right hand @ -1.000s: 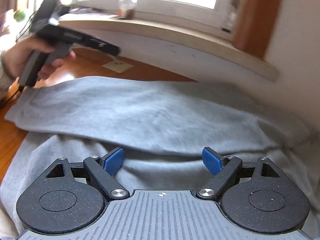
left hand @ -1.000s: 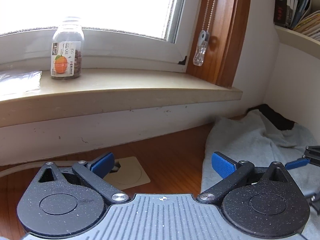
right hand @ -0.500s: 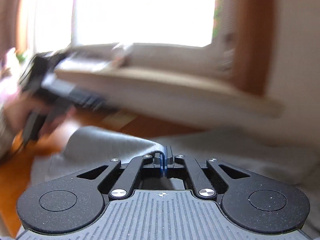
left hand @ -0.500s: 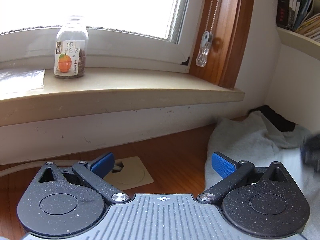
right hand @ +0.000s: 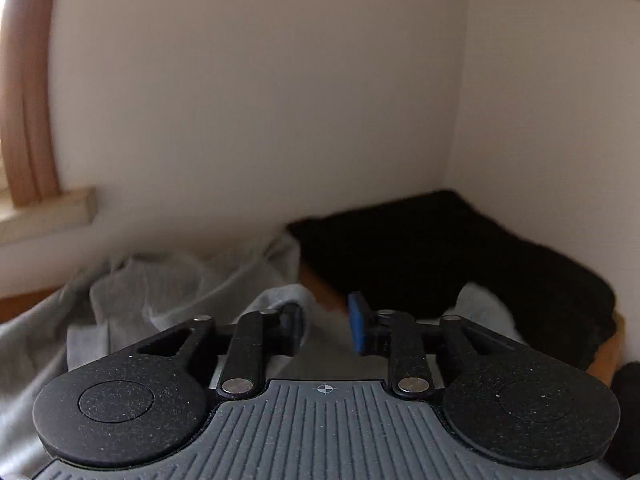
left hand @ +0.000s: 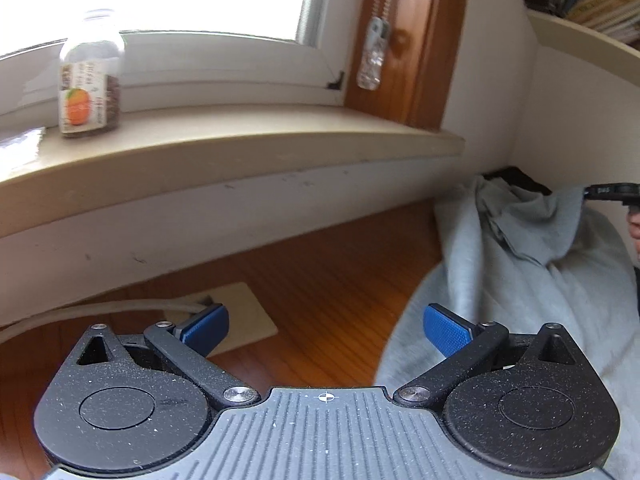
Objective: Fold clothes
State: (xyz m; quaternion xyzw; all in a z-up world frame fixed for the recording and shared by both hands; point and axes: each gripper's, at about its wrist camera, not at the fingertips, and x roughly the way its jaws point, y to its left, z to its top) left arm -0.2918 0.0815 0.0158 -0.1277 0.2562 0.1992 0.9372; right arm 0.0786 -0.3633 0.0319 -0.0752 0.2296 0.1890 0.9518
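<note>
Warm brown wooden floor (left hand: 320, 264) bearing rumpled grey fleece garment (left hand: 520, 280), lying against white wall, one edge touching folded black cloth (right hand: 440, 256) in corner. Left gripper (left hand: 326, 330) hovering over bare floor beside garment hem, blue pads spread wide, gripping nothing. Right gripper (right hand: 326, 324) sitting part-open at bunched grey fold (cloth lying against one pad, no firm pinch evident). Step judged: releasing fold. Next move calling for left gripper seizing near hem, drawing it across.

Jar (left hand: 90, 76) label – orange picture, text unreadable
</note>
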